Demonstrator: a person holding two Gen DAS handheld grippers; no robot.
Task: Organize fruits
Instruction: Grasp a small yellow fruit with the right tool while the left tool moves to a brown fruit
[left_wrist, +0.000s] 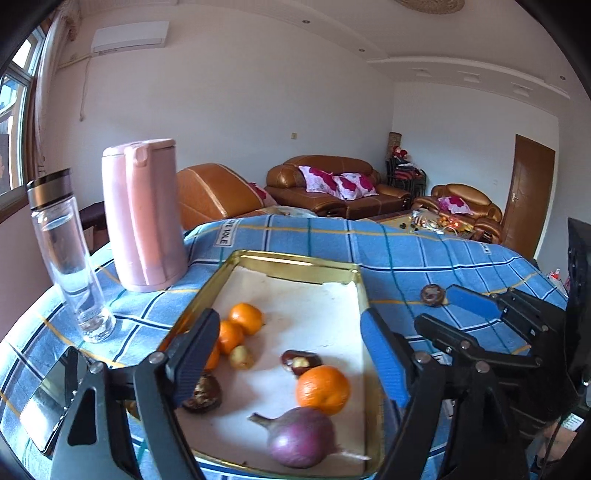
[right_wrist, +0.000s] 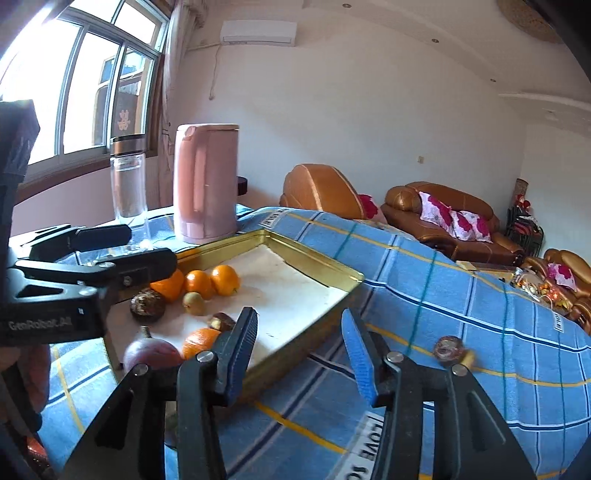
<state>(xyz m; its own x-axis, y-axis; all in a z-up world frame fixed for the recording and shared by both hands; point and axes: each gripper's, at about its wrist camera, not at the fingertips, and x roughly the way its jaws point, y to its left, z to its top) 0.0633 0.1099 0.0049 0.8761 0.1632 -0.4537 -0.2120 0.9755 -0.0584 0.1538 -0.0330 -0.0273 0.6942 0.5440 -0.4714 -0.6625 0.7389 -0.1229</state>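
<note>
A gold metal tray (left_wrist: 295, 260) with a white liner lies on the blue checked cloth. In it are several oranges (left_wrist: 323, 389), a purple onion (left_wrist: 301, 437), a small yellowish fruit (left_wrist: 241, 357), a split dark fruit (left_wrist: 301, 362) and a dark round fruit (left_wrist: 203, 393). My left gripper (left_wrist: 291, 317) hangs open over the tray with nothing between its fingers. One more dark round fruit (right_wrist: 448, 349) lies on the cloth right of the tray. My right gripper (right_wrist: 299, 317) stands open and empty over the tray's right edge (right_wrist: 325, 295), left of that fruit.
A pink kettle (left_wrist: 144, 214) and a glass bottle (left_wrist: 70, 258) with water stand on the cloth left of and behind the tray. A dark flat shiny thing (left_wrist: 48, 398) lies at the near left. Brown sofas (left_wrist: 332, 184) stand beyond the table.
</note>
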